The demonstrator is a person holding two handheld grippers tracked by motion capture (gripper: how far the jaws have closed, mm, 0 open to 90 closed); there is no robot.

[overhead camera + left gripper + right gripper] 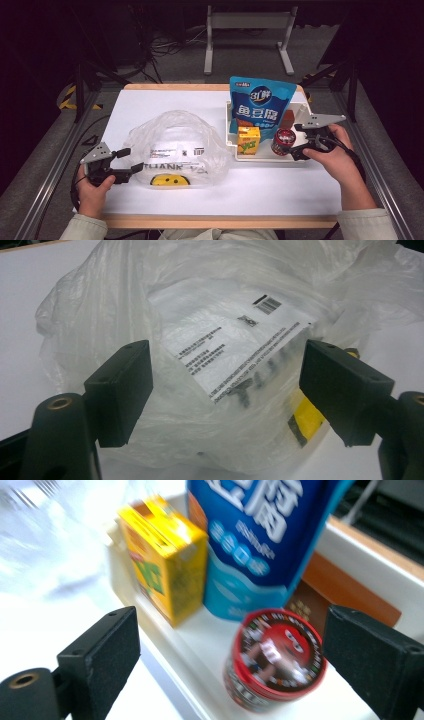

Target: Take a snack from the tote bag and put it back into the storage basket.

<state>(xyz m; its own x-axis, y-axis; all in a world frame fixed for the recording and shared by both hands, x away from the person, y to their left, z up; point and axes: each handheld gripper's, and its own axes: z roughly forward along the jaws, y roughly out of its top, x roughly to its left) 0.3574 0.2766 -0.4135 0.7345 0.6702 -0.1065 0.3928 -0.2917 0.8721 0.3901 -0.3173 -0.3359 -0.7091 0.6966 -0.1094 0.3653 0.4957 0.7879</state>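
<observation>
A: Nearest in the left gripper view is the left claw (225,390), jaws spread wide, aimed at the crumpled clear plastic bag with a printed white label (235,340). The bag lies on the white surface (280,190), left of centre, and the claw pinches nothing.

B: How should that bag handle?

A: My guess is light, soft and slippery; it will collapse under the pads. A bunched fold at the near edge looks the safest hold, since a flat film could slide out.

B: And the right claw (305,145)?

A: Also spread, holding nothing. It hovers at the short round red-lidded tin with a cartoon face (275,665) inside the white tray (265,157). The tin looks stiff and smooth, so taking it across its sides seems best.

B: Anything crowding it?

A: The yellow drink carton (248,139) stands just beside it, the tall blue snack pouch (259,102) behind, and a brown box (345,597) at the back. The tray's low wall lies between tin and claw.
</observation>
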